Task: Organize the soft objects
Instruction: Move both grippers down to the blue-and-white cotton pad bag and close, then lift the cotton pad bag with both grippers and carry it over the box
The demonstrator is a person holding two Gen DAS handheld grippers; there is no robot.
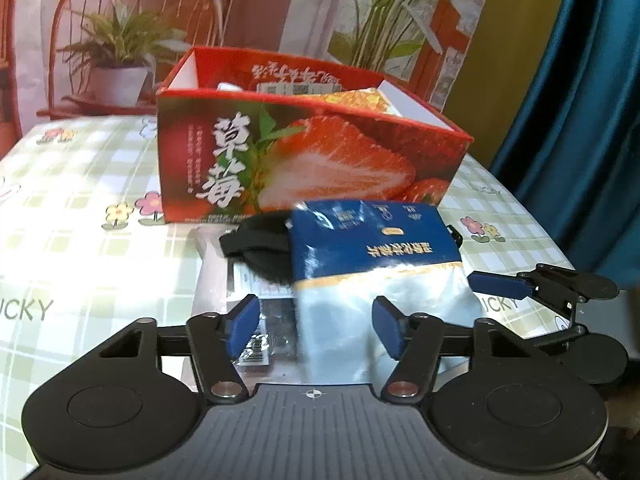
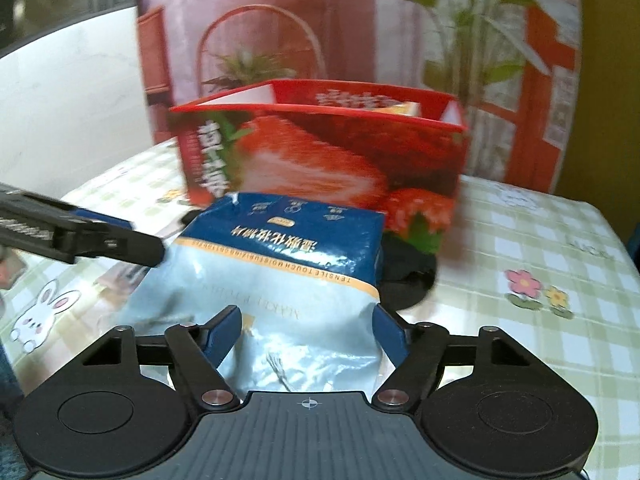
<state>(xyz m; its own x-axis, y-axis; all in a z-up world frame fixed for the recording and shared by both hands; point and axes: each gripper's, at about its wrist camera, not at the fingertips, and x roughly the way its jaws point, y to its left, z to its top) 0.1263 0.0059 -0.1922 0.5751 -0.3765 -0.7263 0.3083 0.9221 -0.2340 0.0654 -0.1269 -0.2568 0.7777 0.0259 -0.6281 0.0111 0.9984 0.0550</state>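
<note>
A soft blue-and-white pack lies on the table in front of the red strawberry box. Its far end rests on a black soft item. My left gripper straddles the pack's left part. Its right pad sits against the wrapper, while the left pad stands clear of it over a clear plastic packet. My right gripper has the near end of the pack between its pads, and both touch it. Each gripper's finger shows at the pack's side in the other view.
The open box holds a yellow packet and other items. A green checked tablecloth with flowers covers the table. A printed backdrop stands behind the box and a blue curtain hangs at the right.
</note>
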